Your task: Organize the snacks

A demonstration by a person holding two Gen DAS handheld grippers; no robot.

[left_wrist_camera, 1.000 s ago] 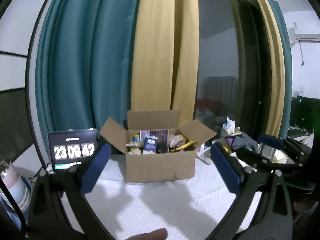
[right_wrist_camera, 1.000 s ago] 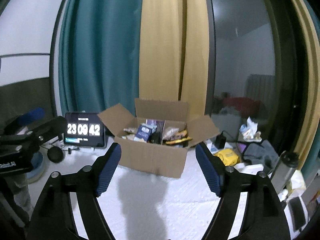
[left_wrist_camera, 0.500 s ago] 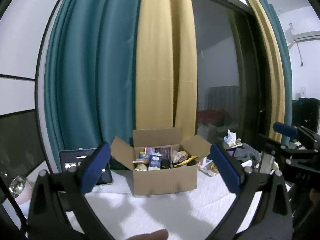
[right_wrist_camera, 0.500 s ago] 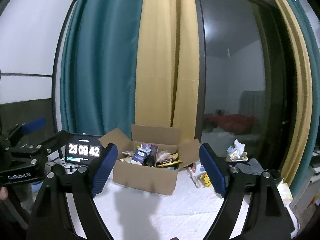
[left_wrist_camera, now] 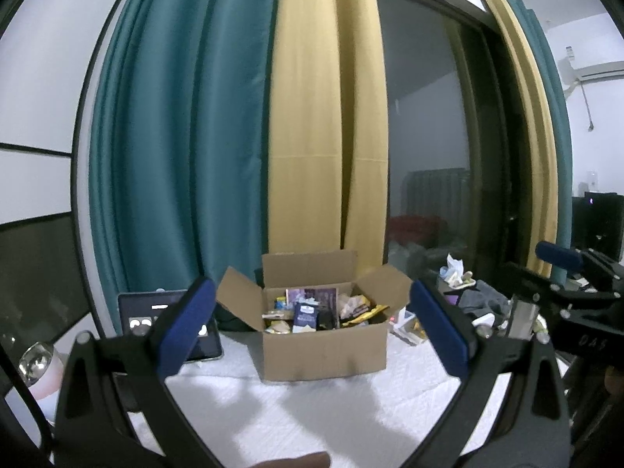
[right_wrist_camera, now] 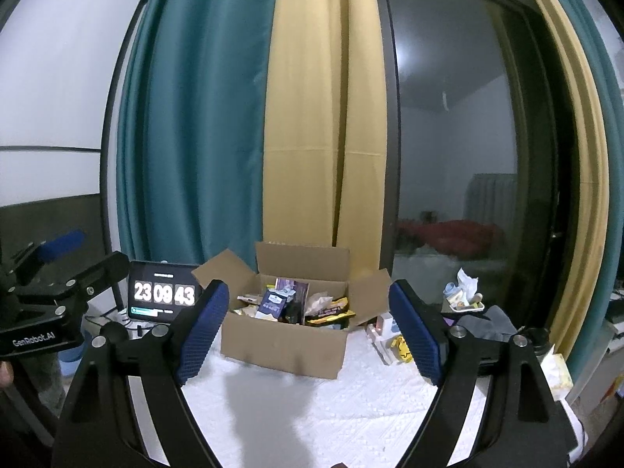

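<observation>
My left hand-held gripper [left_wrist_camera: 312, 323] and my right hand-held gripper [right_wrist_camera: 308, 323] both stand wide with nothing between their blue pads. The right one's jaws have just been opening a little further. Both point across at the open brown cardboard box [left_wrist_camera: 323, 347] [right_wrist_camera: 282, 347], which sits on the white quilted table cover [left_wrist_camera: 312, 409] [right_wrist_camera: 312, 401], well apart from either gripper.

The snack packets [left_wrist_camera: 308, 310] [right_wrist_camera: 296, 304] stand packed inside the box. I can pick out a dark blue packet, a purple card-like pack behind it and a yellow-and-black wrapper at the right side, but the rest is a jumble too small to tell apart, and the box walls hide their lower parts.

From the left wrist, my left pad covers most of the black digital clock screen [left_wrist_camera: 171, 323], so its digits are unreadable there; from the right wrist the clock [right_wrist_camera: 163, 294] reads clearly. The clutter to the right of the box [right_wrist_camera: 390, 335] is too small to name. A fingertip is cut off at the bottom edge of the left view.

Compared with a second ago, both views sit higher: the box appears lower and smaller in frame, more curtain shows above it, and the clock's last digits have ticked up by one.
</observation>
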